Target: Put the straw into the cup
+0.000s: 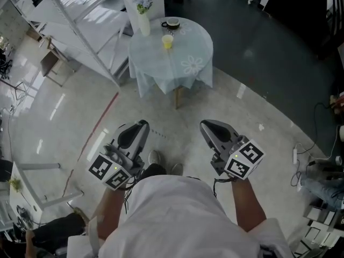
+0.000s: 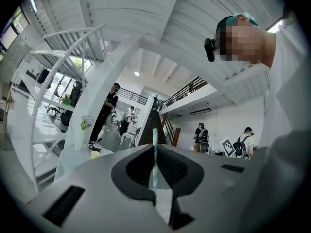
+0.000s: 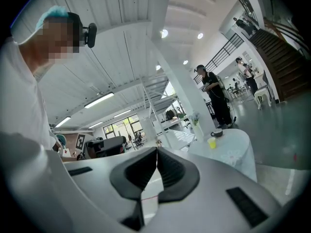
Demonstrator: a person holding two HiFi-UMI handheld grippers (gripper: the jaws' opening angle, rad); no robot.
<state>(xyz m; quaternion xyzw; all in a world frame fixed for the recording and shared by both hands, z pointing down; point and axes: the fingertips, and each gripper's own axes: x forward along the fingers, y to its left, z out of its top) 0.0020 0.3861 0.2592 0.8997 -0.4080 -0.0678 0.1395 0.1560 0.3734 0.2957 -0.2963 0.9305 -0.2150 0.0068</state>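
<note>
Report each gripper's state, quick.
Left gripper: shut on the striped straw.
Right gripper: shut, nothing between its jaws.

Cup (image 1: 167,41) on table (image 1: 161,63), vase (image 1: 144,24) behind-L, mug (image 1: 172,22) behind.

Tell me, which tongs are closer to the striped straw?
Left. The left tongs are shut on the straw, which sticks up between them. The right tongs are shut and empty, off to its right, not touching it.

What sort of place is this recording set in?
Probably a large open indoor hall or showroom: a white staircase, a mezzanine railing, and a cloth-covered round table on a glossy floor.
</note>
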